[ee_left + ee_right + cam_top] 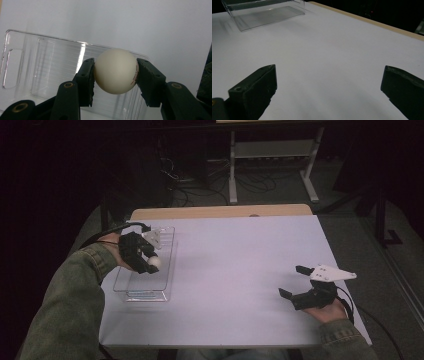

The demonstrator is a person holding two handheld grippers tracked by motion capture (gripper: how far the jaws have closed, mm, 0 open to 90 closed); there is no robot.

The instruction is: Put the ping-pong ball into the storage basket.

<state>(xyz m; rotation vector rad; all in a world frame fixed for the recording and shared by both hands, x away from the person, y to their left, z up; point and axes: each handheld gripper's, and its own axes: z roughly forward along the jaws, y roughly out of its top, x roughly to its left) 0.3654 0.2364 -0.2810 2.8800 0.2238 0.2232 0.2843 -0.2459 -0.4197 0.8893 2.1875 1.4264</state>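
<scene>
Small matte white ball [116,71], round like a ping-pong ball w/ a bit of red print on one side, sits clamped between the two black pads of the left gripper [150,264]; pads press on it from both sides, so that gripper is clenched on the ball. In the high view the ball [153,262] hangs above the clear rectangular plastic tray [167,270], over its middle part, not touching the tray floor as far as can be told. In the left gripper view the tray [45,65] lies right behind and below the ball, ridged floor and a handle cut-out at one end visible. Tray sits near the left edge of the white-topped table [240,265], long side running away from the person. Right gripper [291,282] is well apart, near the right front of the table, hand resting low by the surface; its jaws stand wide apart w/ nothing between them, just bare tabletop in the right gripper view, tray [265,13] far off at top left. Green sleeves on both forearms.
</scene>
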